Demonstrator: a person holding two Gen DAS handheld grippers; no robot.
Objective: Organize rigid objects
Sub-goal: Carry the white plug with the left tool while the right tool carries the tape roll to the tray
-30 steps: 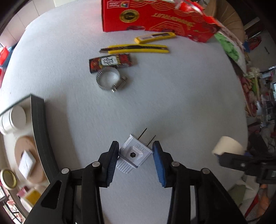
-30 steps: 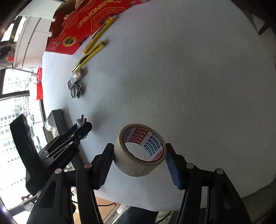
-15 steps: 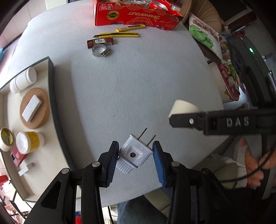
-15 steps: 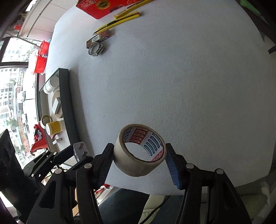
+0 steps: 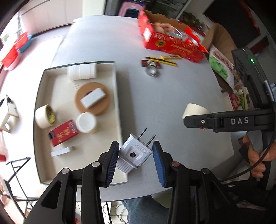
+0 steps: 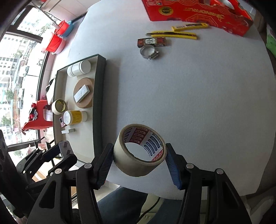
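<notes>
Your left gripper (image 5: 135,156) is clamped on the white plug (image 5: 133,156), held above the tray's (image 5: 119,110) near right corner. Your right gripper (image 6: 138,159) grips the tape roll (image 6: 138,151) over the table's (image 6: 198,103) near edge.

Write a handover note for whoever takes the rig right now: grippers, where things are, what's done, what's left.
Left gripper: shut on the plug, at the tray's near corner.
Right gripper: shut on the tape roll, above the table, right of the tray.
Done: tray already holds a tape roll, jars, a coaster and a red box.
Left: set down plug and tape; the clamp, knives and small box lie by the red carton.
</notes>
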